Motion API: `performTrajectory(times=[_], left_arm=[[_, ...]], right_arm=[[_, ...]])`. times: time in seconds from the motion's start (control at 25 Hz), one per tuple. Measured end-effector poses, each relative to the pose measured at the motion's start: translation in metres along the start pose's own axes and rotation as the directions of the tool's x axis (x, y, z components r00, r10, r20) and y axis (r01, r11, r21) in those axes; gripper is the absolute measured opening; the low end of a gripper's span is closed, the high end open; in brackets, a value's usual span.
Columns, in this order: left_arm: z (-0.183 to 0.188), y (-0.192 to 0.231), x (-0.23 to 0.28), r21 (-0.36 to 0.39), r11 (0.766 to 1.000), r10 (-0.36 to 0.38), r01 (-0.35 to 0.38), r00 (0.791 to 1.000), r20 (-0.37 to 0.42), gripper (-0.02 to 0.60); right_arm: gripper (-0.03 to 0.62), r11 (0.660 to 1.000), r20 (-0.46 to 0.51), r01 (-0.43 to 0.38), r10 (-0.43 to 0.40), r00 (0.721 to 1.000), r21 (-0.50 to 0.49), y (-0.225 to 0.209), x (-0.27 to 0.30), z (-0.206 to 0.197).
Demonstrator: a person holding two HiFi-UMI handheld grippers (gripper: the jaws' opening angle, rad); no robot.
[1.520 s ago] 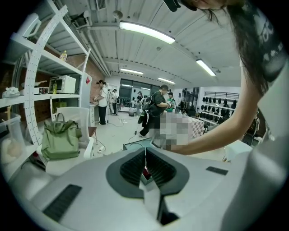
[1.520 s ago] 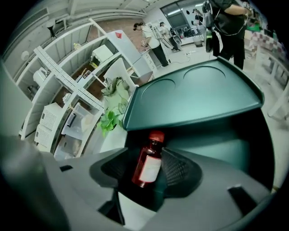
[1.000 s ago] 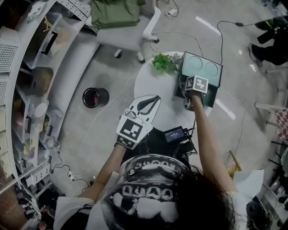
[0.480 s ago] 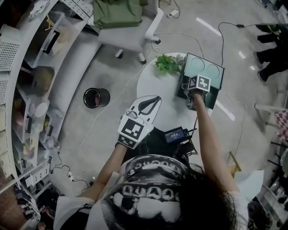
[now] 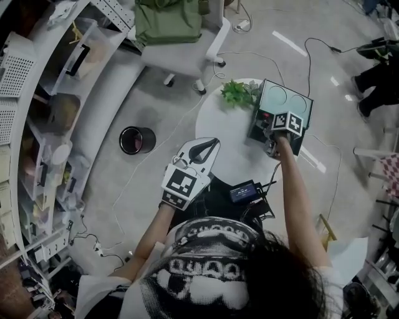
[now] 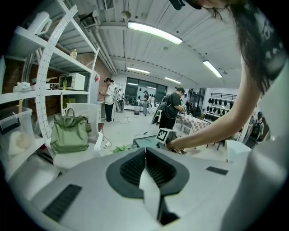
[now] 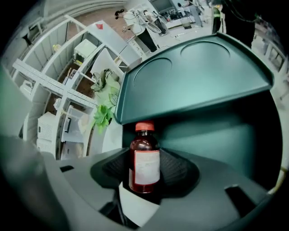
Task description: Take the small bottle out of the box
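The small brown bottle (image 7: 144, 164) has a red cap and a pale label. It stands upright between the pads of my right gripper (image 7: 144, 155), whose jaws are closing on it and touch both its sides. Behind it are the dark green box (image 7: 212, 140) and its raised lid (image 7: 194, 76). In the head view my right gripper (image 5: 280, 126) sits at the box (image 5: 283, 99) on the round white table (image 5: 227, 134); the bottle is hidden there. My left gripper (image 5: 209, 143) (image 6: 145, 153) hovers off the table's near left edge, shut with nothing in it.
A small green plant (image 5: 240, 92) stands on the table left of the box. A black device (image 5: 244, 190) with cables lies at the near edge. A chair with a green bag (image 5: 168, 19), a black bin (image 5: 136, 140) and shelving (image 5: 43, 124) are to the left.
My right gripper has edged slightly right along the box mouth. The left gripper has kept its place near the table's edge.
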State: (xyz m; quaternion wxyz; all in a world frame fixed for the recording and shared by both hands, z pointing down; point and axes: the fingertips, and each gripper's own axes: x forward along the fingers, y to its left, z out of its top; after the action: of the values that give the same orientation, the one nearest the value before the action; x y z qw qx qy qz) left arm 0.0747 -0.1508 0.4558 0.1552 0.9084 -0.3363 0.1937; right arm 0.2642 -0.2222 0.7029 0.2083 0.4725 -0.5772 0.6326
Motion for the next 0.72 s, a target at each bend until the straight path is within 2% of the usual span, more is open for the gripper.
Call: performTrajectory(times=[0.2,0.4,0.56,0.72], left_arm=[[0.001,0.005,-0.009,0.009,1.000,-0.015,0.015,1.000,0.013,0.015],[0.002,0.006,-0.018,0.028,0.998,-0.056,0.055,0.998,0.021,0.015],[0.000,0.009,-0.031,0.039,0.996,-0.083,0.082,0.996,0.022,0.015],[-0.006,0.016,-0.043,0.056,0.992,-0.113,0.111,0.993,0.021,0.015]], right_arm=[[0.207,0.998,0.028,-0.053,0.052,0.998,0.035,0.011,-0.015,-0.013],[0.207,0.989,0.138,-0.123,0.111,0.984,0.087,0.027,-0.038,-0.015],[0.207,0.973,0.225,-0.207,0.180,0.958,0.103,0.055,-0.060,-0.023],[0.207,0.945,0.325,-0.303,0.250,0.912,0.125,0.086,-0.077,-0.038]])
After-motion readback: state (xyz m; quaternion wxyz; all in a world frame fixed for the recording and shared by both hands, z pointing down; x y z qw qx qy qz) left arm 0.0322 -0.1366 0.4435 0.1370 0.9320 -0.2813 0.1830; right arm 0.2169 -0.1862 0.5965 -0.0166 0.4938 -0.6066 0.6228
